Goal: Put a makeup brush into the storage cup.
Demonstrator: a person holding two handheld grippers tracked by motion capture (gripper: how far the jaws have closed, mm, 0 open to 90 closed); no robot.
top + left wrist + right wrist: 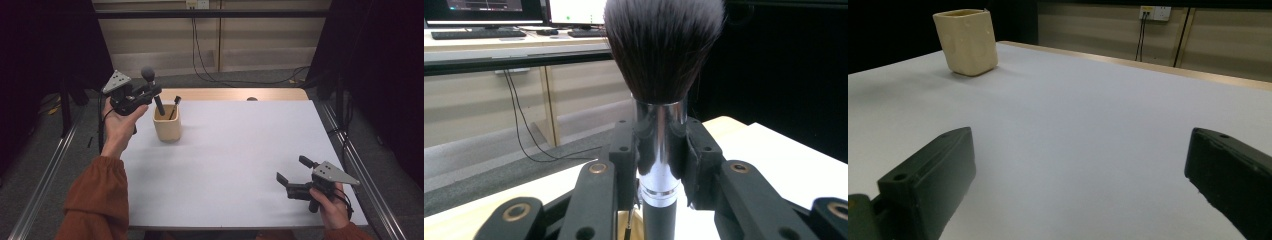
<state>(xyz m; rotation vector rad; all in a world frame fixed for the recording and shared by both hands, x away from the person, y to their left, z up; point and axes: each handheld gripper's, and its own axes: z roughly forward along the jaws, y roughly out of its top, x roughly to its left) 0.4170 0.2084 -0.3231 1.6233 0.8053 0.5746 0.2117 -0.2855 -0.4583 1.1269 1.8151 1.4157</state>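
**A:** High view, person's side of the worktop (235, 165): a cream, square-sided cup (166, 126) is seen standing upright on the white surface, toward the far left. What is held inside it?

**B:** A thin black stick-like item (174, 106) is seen leaning inside the cup, its top poking above the rim. The lower end of a makeup brush (152, 89) is also angled down toward the cup's opening; whether its tip is touching the inside cannot be told.

**A:** And the brush itself?

**B:** It is gripped by the left claw (154, 92), raised just above and to the left of the cup. In the left gripper view the jaws are shown clamped on the brush's shiny metal collar (659, 145), with the dark bristle head (663, 47) standing upright above them and the black handle running down below.

**A:** The other hand?

**B:** The right claw (295, 175) is held low over the near right corner of the worktop, well apart from the cup. In the right gripper view its jaws are shown spread wide with nothing between them, the cup (967, 41) visible far off at upper left.
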